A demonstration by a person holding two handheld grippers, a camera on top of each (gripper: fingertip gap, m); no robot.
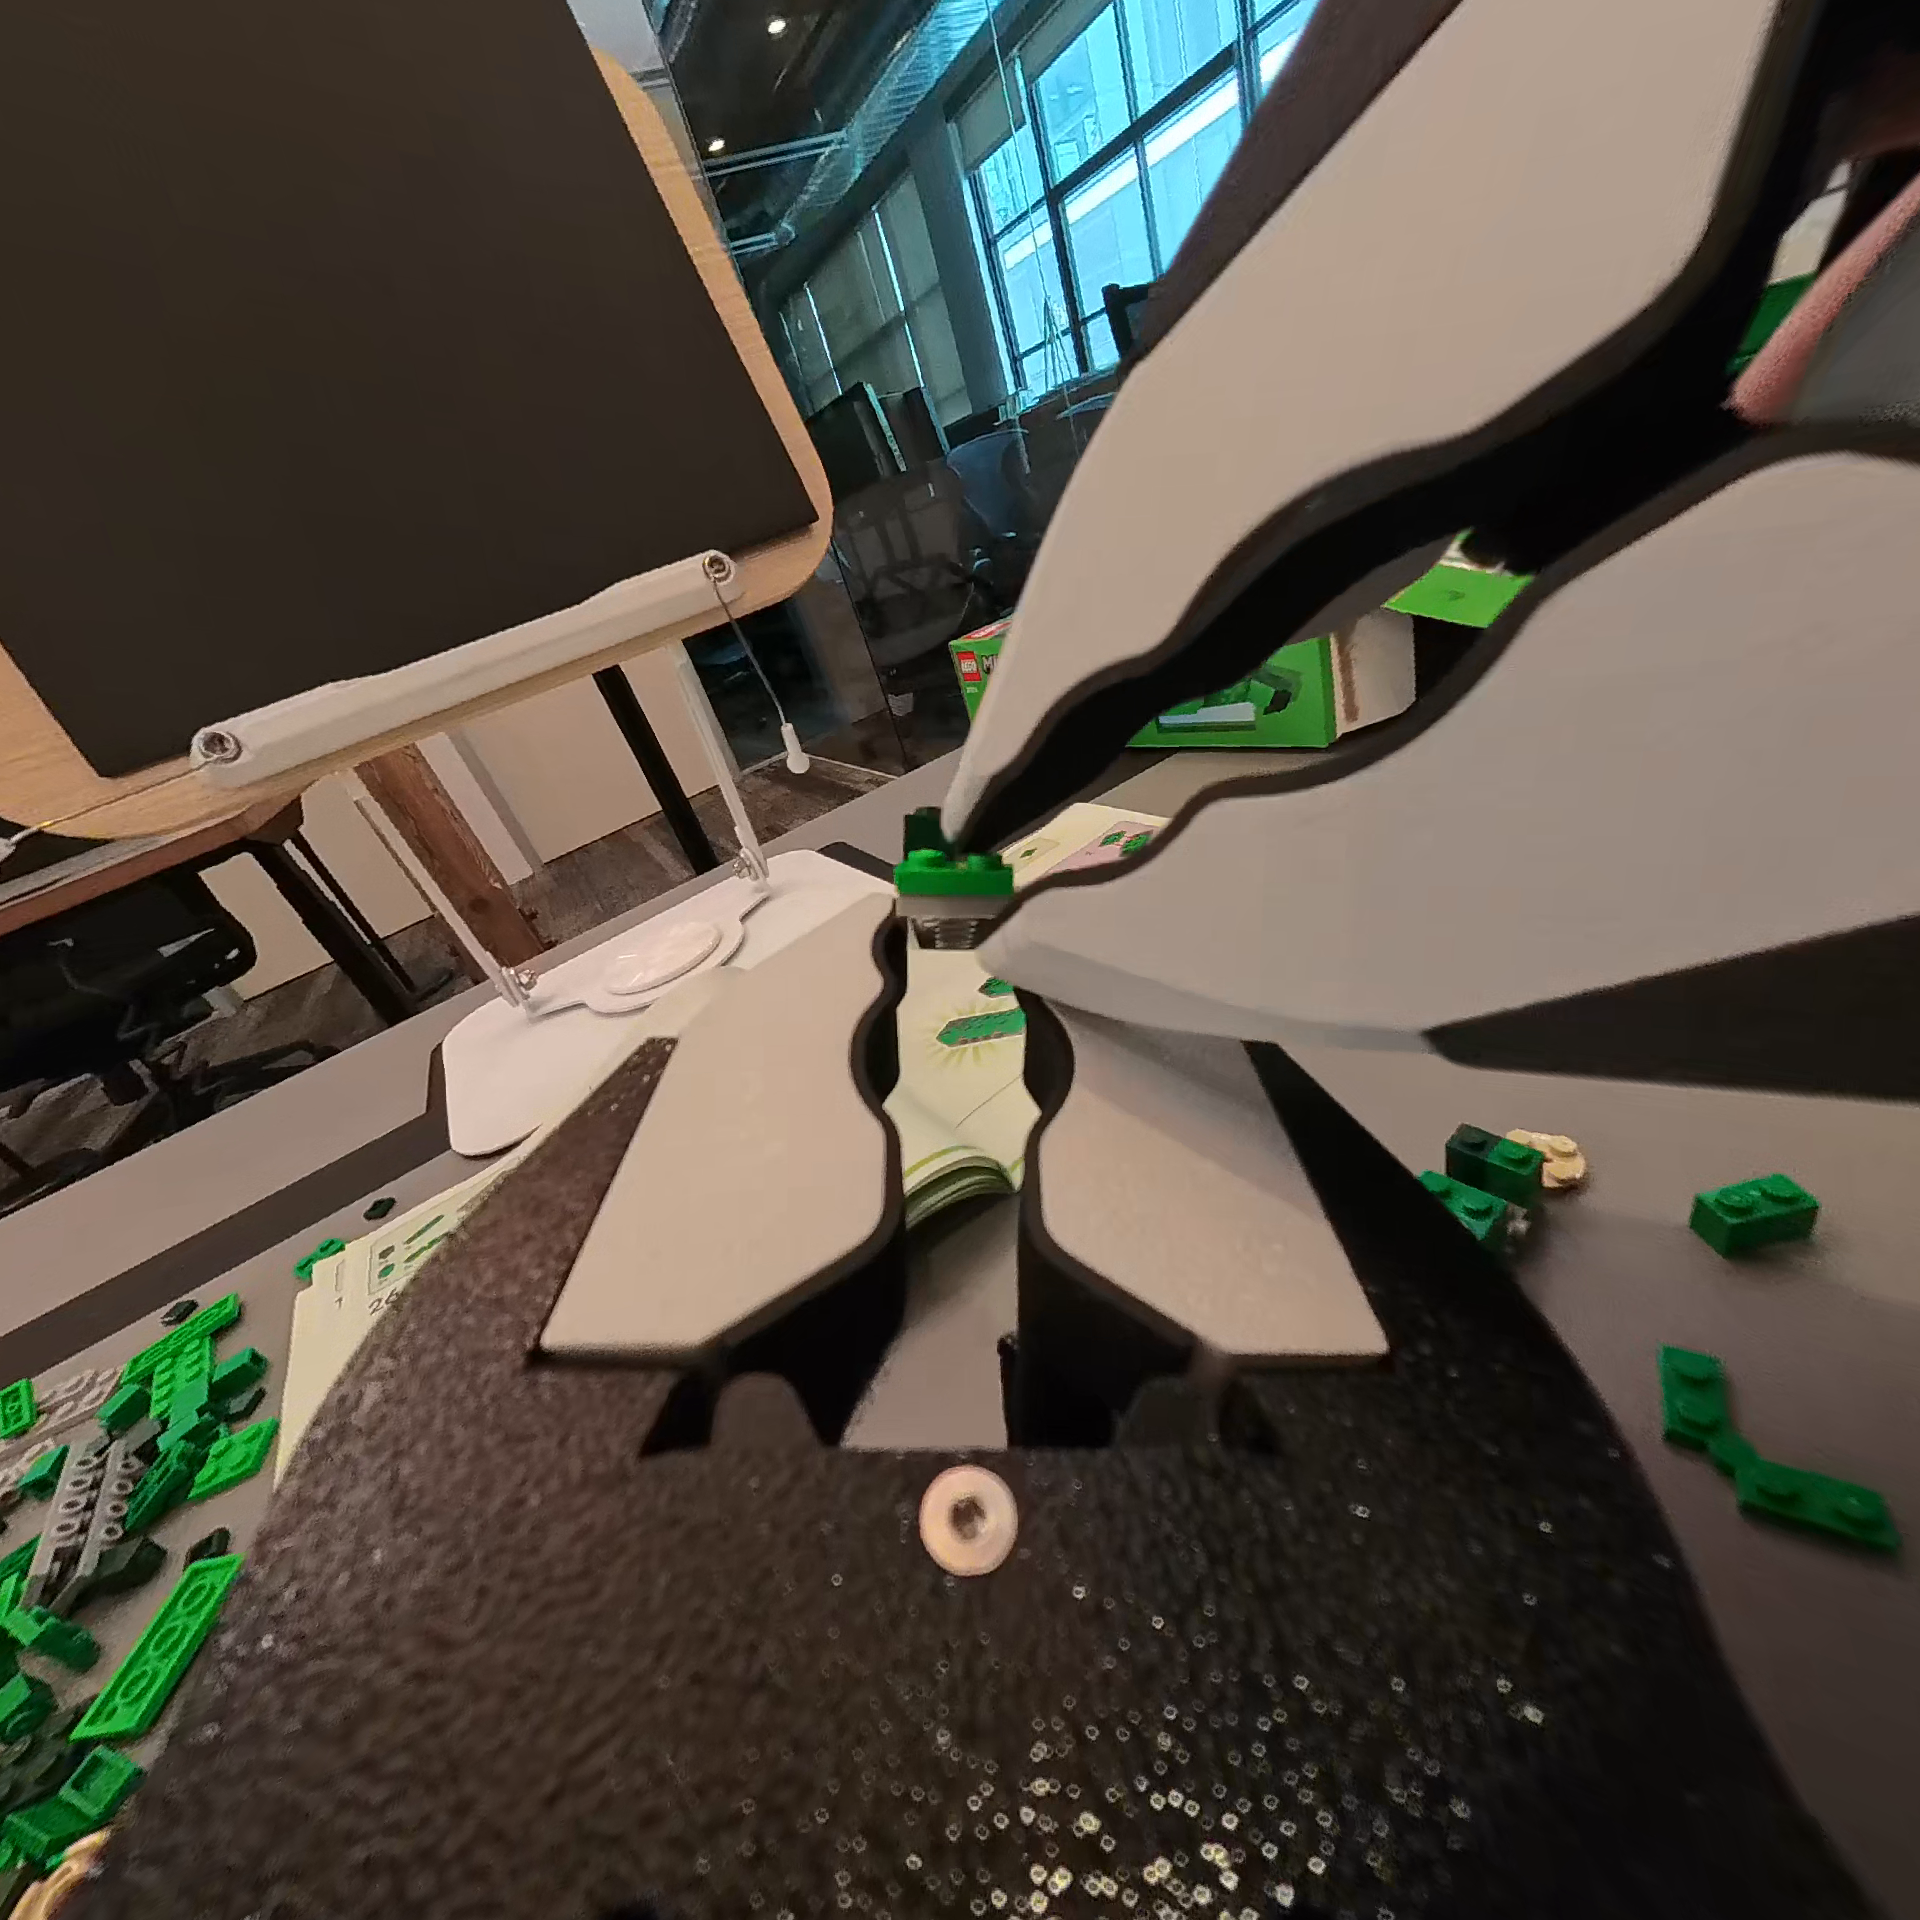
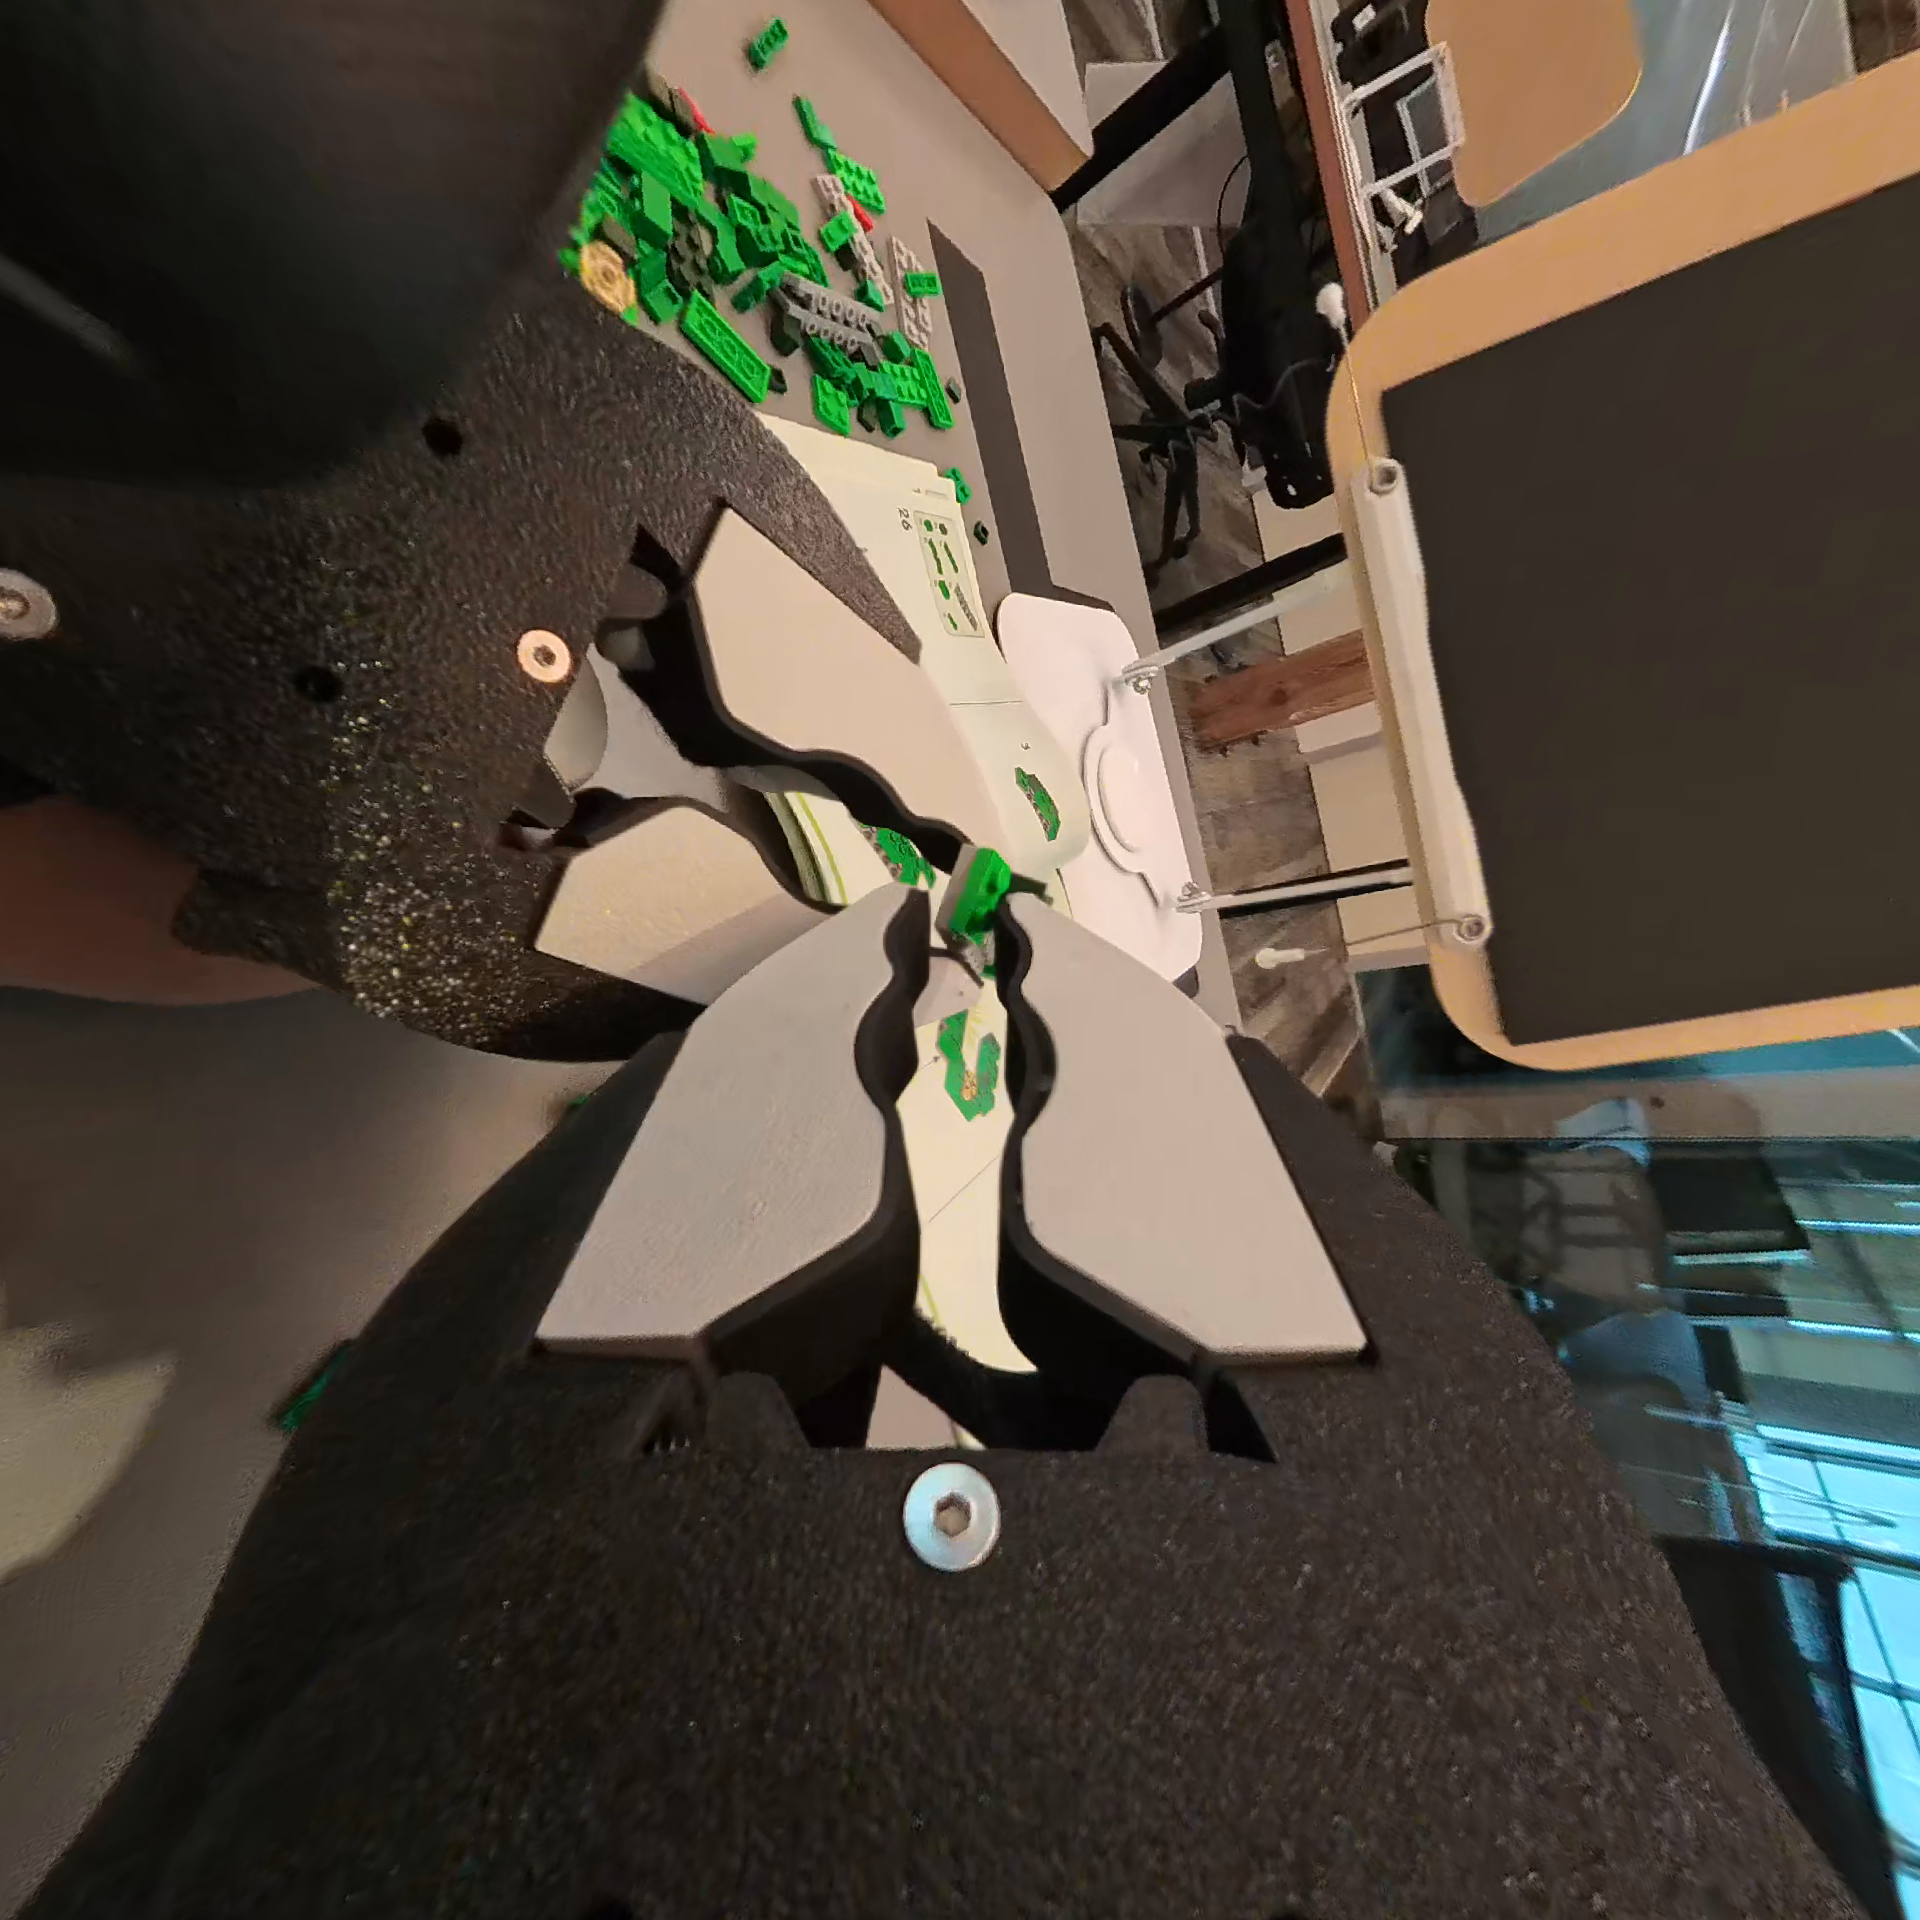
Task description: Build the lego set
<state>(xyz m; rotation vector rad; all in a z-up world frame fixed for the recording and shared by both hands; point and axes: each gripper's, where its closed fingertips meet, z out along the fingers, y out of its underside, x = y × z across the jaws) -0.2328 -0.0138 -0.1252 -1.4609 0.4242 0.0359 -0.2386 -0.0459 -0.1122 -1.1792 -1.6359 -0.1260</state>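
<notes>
A small lego assembly (image 1: 953, 881), a green plate on a grey piece, is held in the air above the open instruction booklet (image 1: 966, 1122). My left gripper (image 1: 956, 961) reaches up from below and is shut on the grey lower part. My right gripper (image 1: 974, 888) comes in from the upper right, one fingertip on top of the green plate and one under the grey piece, pinching them together. In the right wrist view the assembly (image 2: 977, 883) sits between my right gripper's (image 2: 964, 920) tips, and the left gripper (image 2: 925, 862) comes in from the left.
A pile of green and grey pieces (image 1: 125, 1455) lies at the left of the grey table, also seen in the right wrist view (image 2: 748, 260). Loose green bricks (image 1: 1756, 1210) and plates (image 1: 1766, 1455) lie right. A white stand (image 1: 623, 966) with a dark board and a green box (image 1: 1247, 696) stand behind.
</notes>
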